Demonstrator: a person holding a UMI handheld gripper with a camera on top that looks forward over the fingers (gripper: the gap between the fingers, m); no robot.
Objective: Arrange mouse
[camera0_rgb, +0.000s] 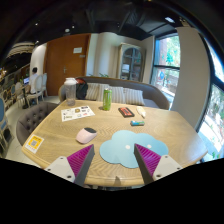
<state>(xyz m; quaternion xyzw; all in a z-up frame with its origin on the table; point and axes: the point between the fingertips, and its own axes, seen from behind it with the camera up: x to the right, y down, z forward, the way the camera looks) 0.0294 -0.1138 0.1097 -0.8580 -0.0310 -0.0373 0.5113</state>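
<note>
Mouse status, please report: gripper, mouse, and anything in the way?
Gripper open, empty, above table. Mouse on table, ahead, beside the blue mouse pad. Nothing between fingers and mouse.

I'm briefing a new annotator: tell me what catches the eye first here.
The light blue cloud-shaped mouse pad stands out first, lying on the round wooden table just ahead of the open tongs. Left of it sits a small pink and white mouse, and farther back a green bottle stands upright.
</note>
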